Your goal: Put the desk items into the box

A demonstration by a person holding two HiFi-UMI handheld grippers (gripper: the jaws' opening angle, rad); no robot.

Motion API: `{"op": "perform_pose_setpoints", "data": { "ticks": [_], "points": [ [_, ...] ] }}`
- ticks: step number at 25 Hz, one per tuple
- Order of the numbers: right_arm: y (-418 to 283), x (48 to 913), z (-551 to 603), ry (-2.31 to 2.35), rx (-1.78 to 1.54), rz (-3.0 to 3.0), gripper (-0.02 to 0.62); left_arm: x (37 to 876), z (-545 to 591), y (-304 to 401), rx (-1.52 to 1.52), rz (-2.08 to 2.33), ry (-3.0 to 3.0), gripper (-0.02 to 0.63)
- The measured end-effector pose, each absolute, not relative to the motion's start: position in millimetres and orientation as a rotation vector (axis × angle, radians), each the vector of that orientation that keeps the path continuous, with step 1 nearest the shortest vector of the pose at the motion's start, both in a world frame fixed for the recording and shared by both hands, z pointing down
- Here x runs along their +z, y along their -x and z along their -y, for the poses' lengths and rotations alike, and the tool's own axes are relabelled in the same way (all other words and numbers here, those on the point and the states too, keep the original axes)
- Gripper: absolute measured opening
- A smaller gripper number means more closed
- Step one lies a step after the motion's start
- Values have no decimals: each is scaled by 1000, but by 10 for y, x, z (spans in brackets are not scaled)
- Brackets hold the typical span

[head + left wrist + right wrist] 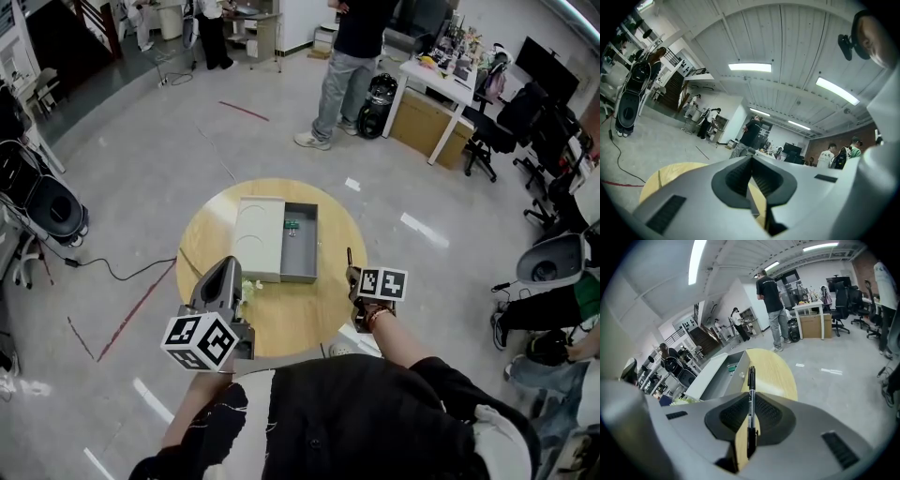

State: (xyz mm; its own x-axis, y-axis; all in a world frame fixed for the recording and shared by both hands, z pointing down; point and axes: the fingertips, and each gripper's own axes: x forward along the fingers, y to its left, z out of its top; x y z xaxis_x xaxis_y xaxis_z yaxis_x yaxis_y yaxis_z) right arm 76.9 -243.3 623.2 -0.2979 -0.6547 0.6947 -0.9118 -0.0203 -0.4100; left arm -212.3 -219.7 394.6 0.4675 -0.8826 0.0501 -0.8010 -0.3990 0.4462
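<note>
Green item [292, 224] already in box [302, 267]; right tongs [751, 399] grasp black pen [751, 378], left tongs [752, 161] clenched, empty — pale item [249, 286] not yet boxed.

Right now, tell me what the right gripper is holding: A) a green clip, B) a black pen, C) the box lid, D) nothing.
B: the right gripper is clamped on a black pen that sticks out past its jaws, over the round table.
</note>
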Motion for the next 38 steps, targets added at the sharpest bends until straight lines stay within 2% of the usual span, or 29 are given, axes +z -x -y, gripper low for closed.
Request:
{"op": "perform_pose_setpoints", "data": {
  "ticks": [38],
  "points": [
    [200, 4544, 2822, -1516, 1156, 2558, 44, 3954, 2244, 2124, -293, 1400, -2310, 11]
  ]
}}
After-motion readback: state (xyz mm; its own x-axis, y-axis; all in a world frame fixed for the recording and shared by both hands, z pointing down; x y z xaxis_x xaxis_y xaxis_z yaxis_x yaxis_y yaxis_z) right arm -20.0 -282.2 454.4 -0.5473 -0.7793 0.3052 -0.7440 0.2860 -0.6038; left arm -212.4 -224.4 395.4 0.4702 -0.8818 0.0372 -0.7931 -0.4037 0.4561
